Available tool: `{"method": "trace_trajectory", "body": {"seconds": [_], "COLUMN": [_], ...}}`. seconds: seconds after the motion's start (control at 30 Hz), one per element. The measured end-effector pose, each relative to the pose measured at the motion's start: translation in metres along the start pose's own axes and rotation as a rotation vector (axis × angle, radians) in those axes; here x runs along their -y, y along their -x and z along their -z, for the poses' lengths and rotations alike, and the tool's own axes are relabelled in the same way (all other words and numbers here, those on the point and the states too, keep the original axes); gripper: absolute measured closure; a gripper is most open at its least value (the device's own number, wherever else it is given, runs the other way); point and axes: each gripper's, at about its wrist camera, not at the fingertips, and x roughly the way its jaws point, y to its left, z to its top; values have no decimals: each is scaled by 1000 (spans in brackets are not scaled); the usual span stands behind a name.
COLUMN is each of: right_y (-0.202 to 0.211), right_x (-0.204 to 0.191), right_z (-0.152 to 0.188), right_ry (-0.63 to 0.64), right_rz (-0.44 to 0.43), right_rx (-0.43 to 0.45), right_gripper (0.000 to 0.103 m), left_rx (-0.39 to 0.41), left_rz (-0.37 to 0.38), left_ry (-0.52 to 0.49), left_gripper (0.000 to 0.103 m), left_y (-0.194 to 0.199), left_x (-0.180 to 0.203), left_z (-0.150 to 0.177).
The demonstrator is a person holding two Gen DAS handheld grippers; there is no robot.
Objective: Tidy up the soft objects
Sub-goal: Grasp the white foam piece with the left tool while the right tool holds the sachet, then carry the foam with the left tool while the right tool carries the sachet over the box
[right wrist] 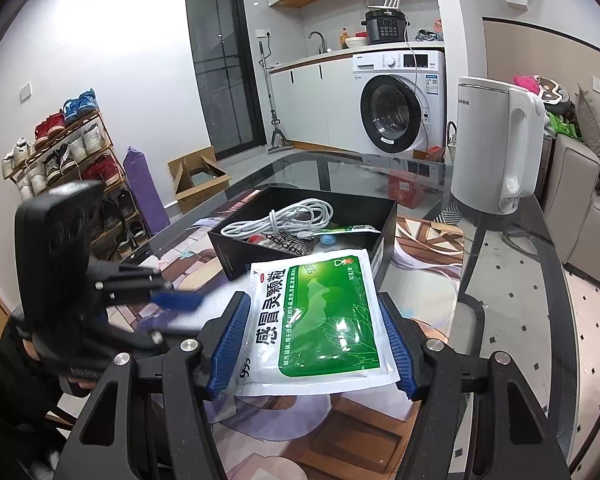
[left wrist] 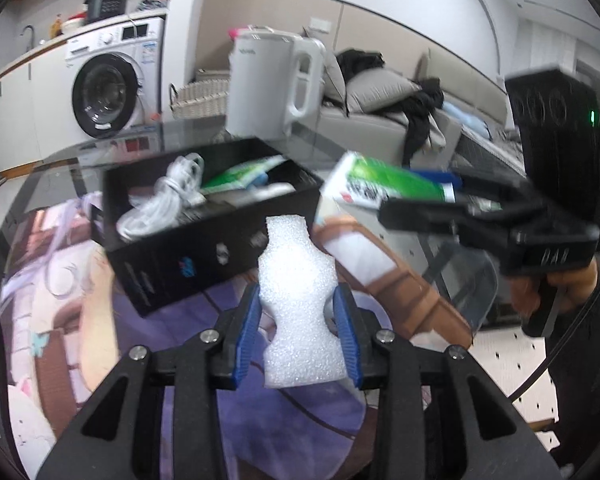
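A white foam piece (left wrist: 296,300) with a narrow waist is pinched between the blue pads of my left gripper (left wrist: 298,292), lifted above the printed mat. The left gripper (right wrist: 172,300) appears blurred at the left of the right wrist view. My right gripper (right wrist: 312,300) is shut on a green-and-white sachet packet (right wrist: 320,320), held flat just in front of the black box (right wrist: 228,248). The same packet (left wrist: 380,186) and right gripper (left wrist: 420,196) appear to the right of the box (left wrist: 172,256) in the left wrist view. Inside the box lie a coiled white cable (right wrist: 284,216) and other packets.
A white kettle (right wrist: 496,152) stands on the glass table (right wrist: 512,280) behind and right of the box. A colourful printed mat (left wrist: 300,432) covers the table under both grippers. A person's hand (left wrist: 572,284) grips the right handle. A washing machine, sofa and shoe rack stand beyond.
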Motion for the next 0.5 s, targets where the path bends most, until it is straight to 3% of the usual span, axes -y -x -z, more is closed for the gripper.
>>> {"method": "trace_trajectory", "body": {"seconds": [0.5], "right_y": [-9], "right_x": [-5], "right_z": [-17], "right_ry": [-38], "right_rz": [28], "right_rx": [30], "right_gripper": [39], "left_rx": [107], "left_rz": [-79], "left_ry": [102], "left_gripper": [68], "left_y": [28], "left_x": [-41], "left_z": [-21]}}
